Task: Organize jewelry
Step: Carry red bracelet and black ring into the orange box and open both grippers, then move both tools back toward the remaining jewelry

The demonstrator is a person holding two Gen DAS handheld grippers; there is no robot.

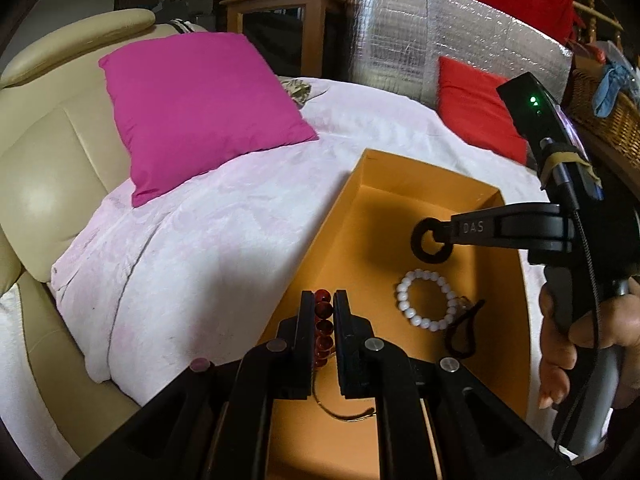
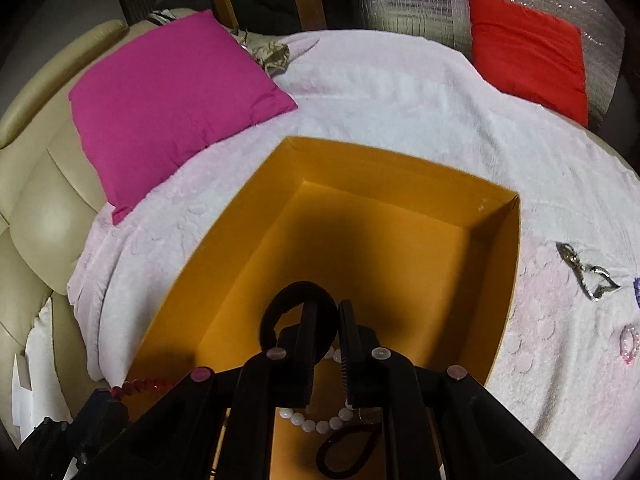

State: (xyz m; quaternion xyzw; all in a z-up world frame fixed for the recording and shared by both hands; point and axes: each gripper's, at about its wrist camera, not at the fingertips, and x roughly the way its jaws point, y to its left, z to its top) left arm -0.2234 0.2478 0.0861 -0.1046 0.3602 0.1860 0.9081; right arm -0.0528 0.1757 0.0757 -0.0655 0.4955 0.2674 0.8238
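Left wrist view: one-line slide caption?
Left gripper holds red beads over orange box; right gripper brings a black ring.

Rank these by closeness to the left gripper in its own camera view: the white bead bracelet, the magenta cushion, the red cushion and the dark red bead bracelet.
1. Dark red bead bracelet: clamped between the left gripper's fingers.
2. White bead bracelet: just right of it, on the floor of the orange box.
3. Magenta cushion: up left, on the blanket.
4. Red cushion: far right, against the silver panel.
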